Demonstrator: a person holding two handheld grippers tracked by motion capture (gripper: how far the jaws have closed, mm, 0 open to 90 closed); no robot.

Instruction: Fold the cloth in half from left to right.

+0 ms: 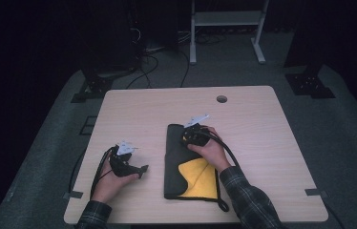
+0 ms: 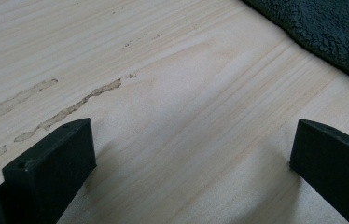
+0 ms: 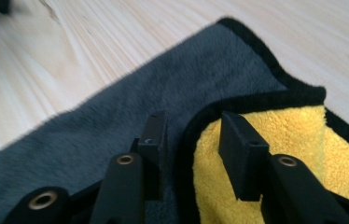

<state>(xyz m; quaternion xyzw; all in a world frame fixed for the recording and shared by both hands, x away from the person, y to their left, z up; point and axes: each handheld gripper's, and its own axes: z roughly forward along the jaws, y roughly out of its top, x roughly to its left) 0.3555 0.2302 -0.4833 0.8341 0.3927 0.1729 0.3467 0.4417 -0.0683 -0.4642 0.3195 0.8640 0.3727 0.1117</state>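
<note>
Fleecy dark-grey cloth with a yellow inner face [image 1: 181, 164], the single one, lies folded at centre frame on the pale wooden desk [image 1: 262, 138], where the right gripper [image 3: 193, 135] straddles its black-trimmed edge, fingers half-parted and gripping nothing, while the left gripper [image 2: 186, 158], wide open, rests empty at lower left.
</note>
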